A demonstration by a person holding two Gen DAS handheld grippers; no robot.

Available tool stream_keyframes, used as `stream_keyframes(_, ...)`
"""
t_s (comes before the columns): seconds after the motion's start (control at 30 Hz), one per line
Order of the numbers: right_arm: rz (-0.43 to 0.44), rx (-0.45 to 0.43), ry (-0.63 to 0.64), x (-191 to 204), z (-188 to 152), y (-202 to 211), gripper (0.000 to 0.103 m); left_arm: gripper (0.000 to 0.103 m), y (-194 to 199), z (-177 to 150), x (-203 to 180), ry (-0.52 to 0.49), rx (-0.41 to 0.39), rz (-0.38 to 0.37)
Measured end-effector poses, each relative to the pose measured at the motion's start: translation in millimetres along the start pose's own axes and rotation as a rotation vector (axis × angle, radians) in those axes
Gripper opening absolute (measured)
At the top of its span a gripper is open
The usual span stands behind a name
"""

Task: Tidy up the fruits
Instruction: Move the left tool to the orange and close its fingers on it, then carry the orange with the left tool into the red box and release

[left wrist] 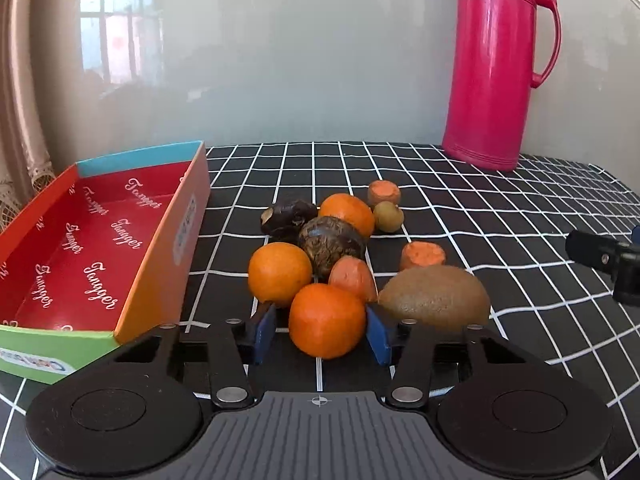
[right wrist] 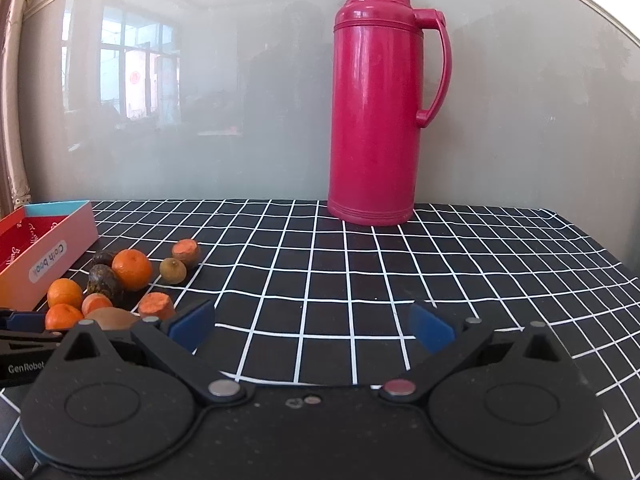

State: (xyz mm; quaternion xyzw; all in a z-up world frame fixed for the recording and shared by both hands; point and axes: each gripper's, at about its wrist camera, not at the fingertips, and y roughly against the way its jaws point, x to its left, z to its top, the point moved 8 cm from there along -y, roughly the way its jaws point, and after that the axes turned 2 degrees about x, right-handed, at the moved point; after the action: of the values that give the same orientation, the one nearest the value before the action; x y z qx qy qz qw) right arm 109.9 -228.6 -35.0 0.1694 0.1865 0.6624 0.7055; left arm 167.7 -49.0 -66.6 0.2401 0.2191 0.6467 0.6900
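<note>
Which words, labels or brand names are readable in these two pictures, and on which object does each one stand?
"Tangper" or similar, white script repeated on the red inside of the box; the first letter is unclear.
"Cloth book", upside down, on the label on the box's outer side wall.
"GenRobot" on the left gripper, seen from the right wrist view.
The label on the box's green end wall is upside down and too blurred to read.
</note>
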Motion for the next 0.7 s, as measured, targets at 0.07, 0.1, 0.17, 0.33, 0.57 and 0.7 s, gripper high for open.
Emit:
stream_keyframes(0.07,-0.003,0.004,0.003,-0.4,-0.7,-1.9,0.103,0.039,0.7,-0.7,-2.6,-0.001,0.003,-0.009)
stream_keyframes(0.1,-0.006,0.005,0.005,-1.0,-1.0,-2.1,0.103,0.039,2.3,-1.6,-3.7,-0.008,0.002,-0.003)
stream_keyframes(0.17,-0.007,0.003,-0.002,-2.9,-1.4,-0.1,0.103,0.039,4.1,-2.9,-2.8,-0.012,0.003,-0.006)
stream_keyframes(0.33,-0.013,0.004,-0.002,-3.8,-2.4,2.2,0.103,0.039,20.6,-3.0,8.0,-0.007,-0.026,0.009)
stream_keyframes(0.57,-0.005,0.006,0.009,7.1,-2.2,5.7,0.103,0.039,63.6,14.6,30.3,0.017,-0.146,0.032)
stream_keyframes(0.7,0.006,0.006,0.022,18.9,-0.8,6.9,0.103,0.039,72.6,21.1,56.2,0.055,-0.158,0.067)
